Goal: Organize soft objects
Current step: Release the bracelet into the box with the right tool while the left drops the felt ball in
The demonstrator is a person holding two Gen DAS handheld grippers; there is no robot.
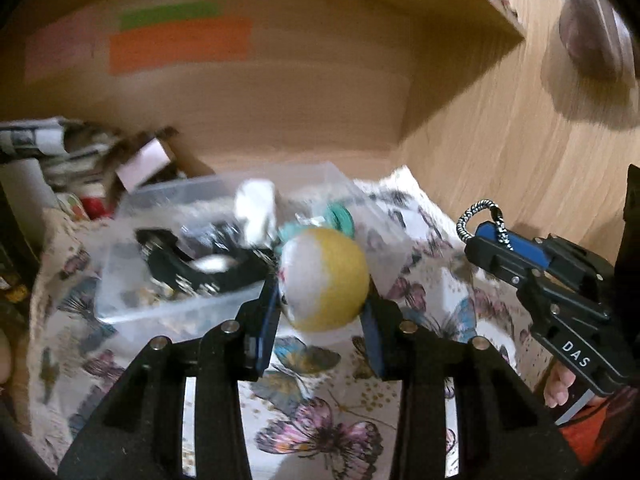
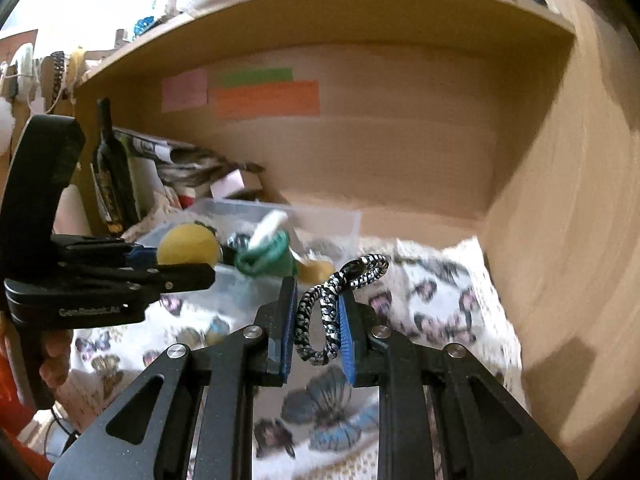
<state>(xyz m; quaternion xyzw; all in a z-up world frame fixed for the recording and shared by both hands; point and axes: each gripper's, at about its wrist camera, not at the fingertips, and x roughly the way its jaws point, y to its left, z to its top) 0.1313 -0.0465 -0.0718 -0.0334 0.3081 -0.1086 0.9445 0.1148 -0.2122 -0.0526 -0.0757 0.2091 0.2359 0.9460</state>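
Left wrist view: the two fingers of the left gripper [image 1: 322, 300] are closed on one soft ball [image 1: 326, 278], half yellow and half white, held just in front of the near edge of one clear plastic bin [image 1: 168, 304]. Inside the bin lie one black strap-like piece [image 1: 200, 266], one white soft item [image 1: 256, 208] and one teal scrunchie [image 1: 340, 216], all blurred. The bin sits on one butterfly-print cloth [image 1: 320, 432] that covers the desk inside a wooden alcove [image 1: 500, 160]. On the back wall are three paper strips: one green [image 1: 170, 14], one orange [image 1: 180, 44] and one pale pink [image 1: 60, 52]. In the right wrist view, the two fingers of the right gripper [image 2: 318, 334] pinch one black-and-white braided cord loop [image 2: 332, 304], which curls up past the fingertips, above the cloth and to the right of the bin. The left gripper with its ball shows at the left of that view, near the bin, and one dark bottle [image 2: 110, 164] stands behind it.
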